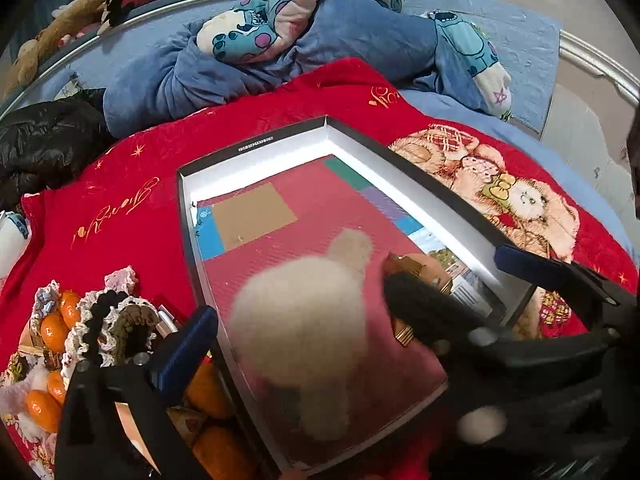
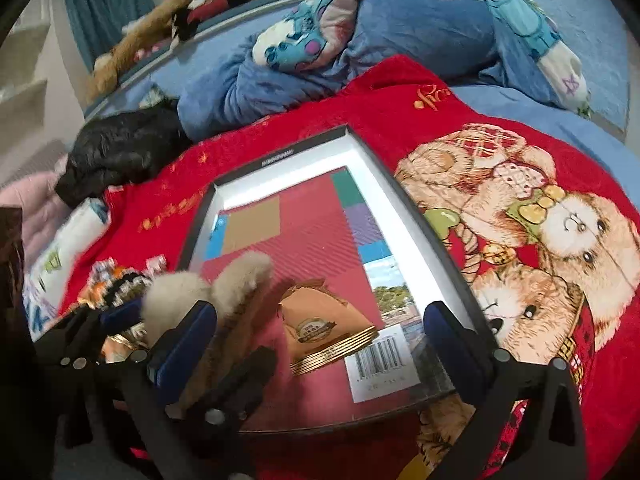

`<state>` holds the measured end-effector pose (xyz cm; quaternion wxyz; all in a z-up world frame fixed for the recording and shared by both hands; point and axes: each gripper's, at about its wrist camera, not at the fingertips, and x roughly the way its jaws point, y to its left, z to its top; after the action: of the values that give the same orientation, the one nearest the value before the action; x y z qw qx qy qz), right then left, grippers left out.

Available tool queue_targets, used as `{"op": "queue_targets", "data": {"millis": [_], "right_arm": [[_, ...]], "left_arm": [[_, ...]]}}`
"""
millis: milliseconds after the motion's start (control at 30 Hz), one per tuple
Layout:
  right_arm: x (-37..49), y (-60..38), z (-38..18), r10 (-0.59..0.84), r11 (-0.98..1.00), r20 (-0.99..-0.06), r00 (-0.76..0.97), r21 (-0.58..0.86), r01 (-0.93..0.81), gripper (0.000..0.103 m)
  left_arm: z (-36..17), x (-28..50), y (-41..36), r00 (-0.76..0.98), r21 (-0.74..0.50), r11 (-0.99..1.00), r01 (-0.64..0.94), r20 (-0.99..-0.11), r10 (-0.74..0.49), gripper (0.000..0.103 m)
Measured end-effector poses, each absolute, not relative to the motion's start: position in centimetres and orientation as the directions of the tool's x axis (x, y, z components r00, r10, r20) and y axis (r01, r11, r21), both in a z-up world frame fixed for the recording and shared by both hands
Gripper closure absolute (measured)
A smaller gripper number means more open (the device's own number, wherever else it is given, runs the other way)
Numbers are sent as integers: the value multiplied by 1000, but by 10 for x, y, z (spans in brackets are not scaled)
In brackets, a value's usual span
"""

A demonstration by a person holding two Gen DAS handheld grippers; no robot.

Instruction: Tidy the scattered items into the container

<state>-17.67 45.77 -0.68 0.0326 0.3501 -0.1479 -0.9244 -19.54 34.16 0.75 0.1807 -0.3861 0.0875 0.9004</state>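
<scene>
A shallow black-rimmed box (image 1: 256,148) with a red patterned floor lies on the red blanket. My left gripper (image 1: 356,288) hangs over its near end, jaws wide open. Between them sits a blurred cream fluffy item (image 1: 304,344) inside the box, with neither pad on it. My right gripper (image 2: 320,312) is also open, above a tan packet with gold edges (image 2: 324,320) that lies flat on the box floor beside a barcode label. The fluffy item (image 2: 224,288) shows at the left of the right wrist view. Tangerines (image 1: 52,332) and crocheted scrunchies (image 1: 116,320) lie outside the box, left of it.
The red blanket with its bear print (image 2: 520,220) covers the bed around the box. A rumpled blue duvet (image 1: 360,40) and a black jacket (image 1: 48,140) lie beyond it. Plush toys (image 1: 80,12) line the far edge.
</scene>
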Motion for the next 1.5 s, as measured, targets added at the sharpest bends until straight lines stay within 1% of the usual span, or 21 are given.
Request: {"op": "queue_targets", "data": {"millis": [100, 233, 367, 467, 567, 667, 833, 967, 1067, 1200, 1333, 1500], "right_arm": [[-164, 465, 0, -163, -946, -608, -777, 321, -53, 0], [-154, 464, 14, -166, -937, -564, -809, 345, -48, 0], [-142, 450, 26, -184, -933, -532, -826, 359, -24, 0], [-133, 427, 32, -191, -938, -526, -829, 347, -4, 0], [-120, 393, 37, -198, -949, -529, -825, 313, 27, 0], [-114, 353, 45, -210, -954, -508, -835, 292, 62, 0], [-114, 288, 51, -323, -925, -472, -820, 341, 168, 0], [-111, 254, 51, -340, -925, -451, -825, 317, 208, 0], [-108, 242, 43, -355, -916, -446, -821, 341, 211, 0], [-110, 235, 29, -349, -917, -475, -808, 350, 190, 0], [-107, 228, 14, -362, -912, -499, -787, 365, 188, 0], [-105, 214, -7, -399, -905, -554, -731, 368, 215, 0]], "left_arm": [[16, -191, 335, -656, 22, -927, -375, -713, 248, 0], [30, -184, 315, -663, -32, -939, -343, -699, 267, 0], [44, -164, 282, -702, 4, -947, -321, -672, 235, 0], [56, -143, 241, -743, 30, -958, -285, -638, 202, 0], [63, -127, 191, -759, 56, -970, -236, -634, 148, 0], [68, -112, 136, -782, 68, -982, -174, -616, 96, 0], [55, -97, 61, -797, 92, -992, -91, -604, 17, 0], [40, -91, 27, -792, 50, -994, -102, -609, 51, 0], [29, -91, 18, -780, 31, -989, -141, -619, 92, 0], [14, -87, 24, -759, 55, -971, -233, -635, 146, 0], [5, -85, 29, -725, 24, -953, -300, -655, 212, 0], [-13, -93, 34, -684, 14, -938, -347, -688, 243, 0]]}}
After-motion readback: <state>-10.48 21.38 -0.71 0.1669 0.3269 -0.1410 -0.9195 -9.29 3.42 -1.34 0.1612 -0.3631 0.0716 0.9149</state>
